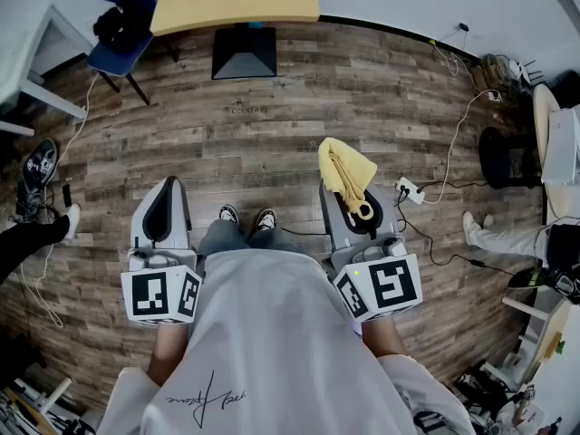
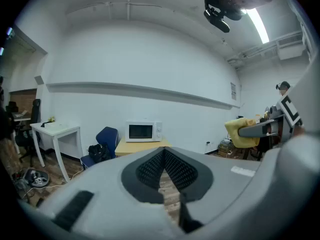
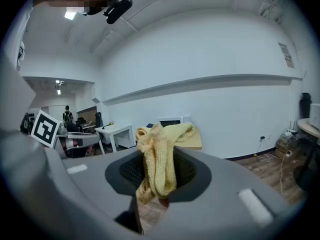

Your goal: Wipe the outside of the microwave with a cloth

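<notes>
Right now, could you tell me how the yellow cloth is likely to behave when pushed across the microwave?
Probably floppy: the yellow cloth droops in folds from the right gripper, whose jaws are shut on it. Its knitted look suggests it is light and may bunch rather than slide stiffly. It seems neither fragile nor apt to roll.

I count two grippers in my feeds: one left gripper (image 1: 167, 193) and one right gripper (image 1: 344, 198). There is one yellow cloth (image 1: 345, 172), one microwave (image 2: 143, 131) at the far wall, one wooden table (image 2: 141, 145) under it, one blue chair (image 2: 106, 136) to its left, and one white desk (image 2: 56, 129) further left.
</notes>
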The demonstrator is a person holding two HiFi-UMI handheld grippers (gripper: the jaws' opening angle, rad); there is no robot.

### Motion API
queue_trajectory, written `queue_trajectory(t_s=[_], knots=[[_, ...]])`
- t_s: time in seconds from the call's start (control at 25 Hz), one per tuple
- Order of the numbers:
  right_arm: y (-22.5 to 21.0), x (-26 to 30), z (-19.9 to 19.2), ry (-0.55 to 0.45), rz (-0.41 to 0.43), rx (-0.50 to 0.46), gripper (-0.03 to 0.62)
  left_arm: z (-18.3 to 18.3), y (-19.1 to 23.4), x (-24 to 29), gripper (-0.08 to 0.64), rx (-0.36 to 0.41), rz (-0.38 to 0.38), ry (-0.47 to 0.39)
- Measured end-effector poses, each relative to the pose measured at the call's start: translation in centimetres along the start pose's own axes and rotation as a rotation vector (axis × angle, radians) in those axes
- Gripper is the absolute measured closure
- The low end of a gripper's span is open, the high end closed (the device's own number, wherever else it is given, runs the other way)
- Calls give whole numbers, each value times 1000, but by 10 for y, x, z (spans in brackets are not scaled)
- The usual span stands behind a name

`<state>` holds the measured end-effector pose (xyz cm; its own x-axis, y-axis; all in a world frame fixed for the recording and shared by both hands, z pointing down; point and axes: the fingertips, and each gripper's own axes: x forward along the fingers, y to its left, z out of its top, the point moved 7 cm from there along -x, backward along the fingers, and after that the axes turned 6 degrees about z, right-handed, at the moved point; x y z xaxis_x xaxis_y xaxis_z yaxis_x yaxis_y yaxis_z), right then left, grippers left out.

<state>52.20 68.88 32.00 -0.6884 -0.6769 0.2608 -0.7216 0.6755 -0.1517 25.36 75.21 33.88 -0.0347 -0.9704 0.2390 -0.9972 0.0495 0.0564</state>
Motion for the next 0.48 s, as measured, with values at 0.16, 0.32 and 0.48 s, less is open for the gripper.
queue_trajectory(t_s=[0.16,0.32,0.48], knots=[[-3,-4,-2,8,9,-2,479,0,-7,-3,563,-7,-6,-6],[1,0,-4,1,79,-11,477,0,-10,-5,565,-2,5,-7],[8,13,-4,-20,147,8,466,-3,-7,-1,566,-9,9,7]])
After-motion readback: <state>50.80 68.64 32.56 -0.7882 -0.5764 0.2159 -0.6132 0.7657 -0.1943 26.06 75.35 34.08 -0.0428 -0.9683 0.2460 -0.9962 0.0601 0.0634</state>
